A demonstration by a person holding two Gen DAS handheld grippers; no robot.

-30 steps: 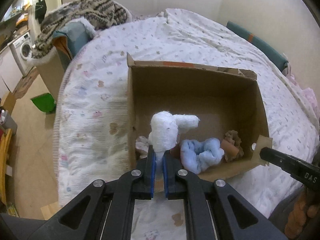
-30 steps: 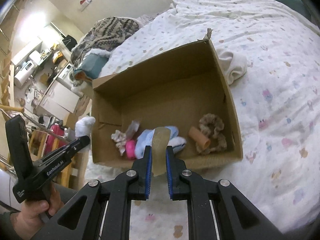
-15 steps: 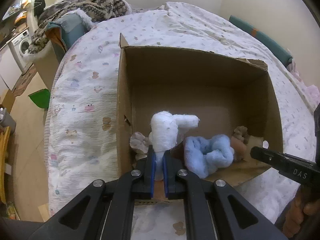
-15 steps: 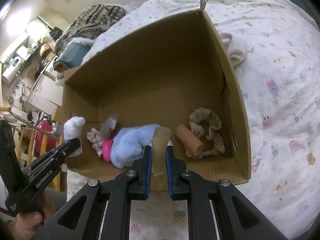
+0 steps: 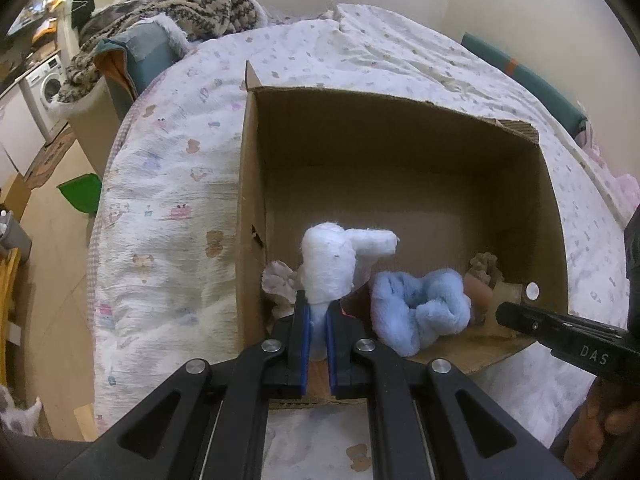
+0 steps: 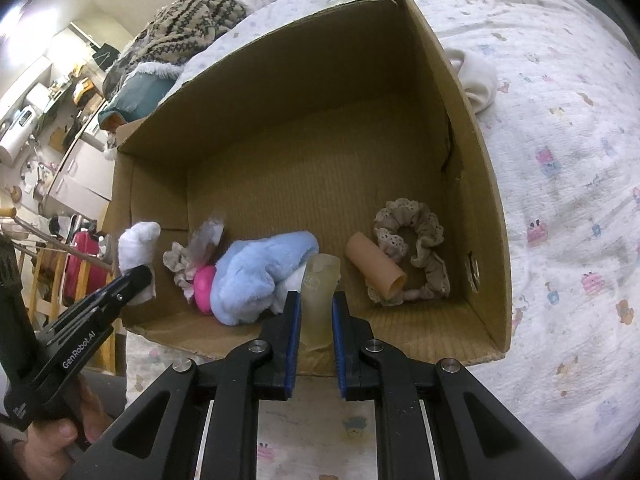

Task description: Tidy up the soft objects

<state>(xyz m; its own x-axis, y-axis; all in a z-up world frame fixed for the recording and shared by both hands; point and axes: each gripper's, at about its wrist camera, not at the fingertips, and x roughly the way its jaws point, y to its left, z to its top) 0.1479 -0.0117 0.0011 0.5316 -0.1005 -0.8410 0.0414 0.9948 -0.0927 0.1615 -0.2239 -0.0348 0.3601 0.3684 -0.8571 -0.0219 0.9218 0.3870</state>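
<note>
Landmark: cardboard box (image 5: pixel 400 184) (image 6: pixel 304 160), open-topped, resting on the bed (image 5: pixel 168 200) (image 6: pixel 560 160).
Left gripper (image 5: pixel 316 324) (image 6: pixel 136 280): extends forward over the box's near wall at its left corner; jaws clamped on the white sock (image 5: pixel 330 268) (image 6: pixel 136 248).
White sock: held upright above the box's near-left corner; long axis vertical, upper end folded toward the box's right side.
Right gripper (image 6: pixel 316 320) (image 5: pixel 506 314): extends forward over the middle of the box's near wall; jaws clamped on the yellowish soft strip (image 6: pixel 318 296).
Yellowish soft strip: long axis runs up from the jaws; top end bends slightly toward the box's left side.
Blue fluffy cloth (image 5: pixel 420 308) (image 6: pixel 260 276): on the box floor, against the near wall.
Pink ball (image 6: pixel 204 286): touching the cloth, on the cloth's left.
Tan tube (image 6: pixel 376 266): on the box floor, right of centre, lying diagonally, open end toward the near wall.
Beige scrunchie (image 6: pixel 412 252): touching the tube, toward the box's right wall.
</note>
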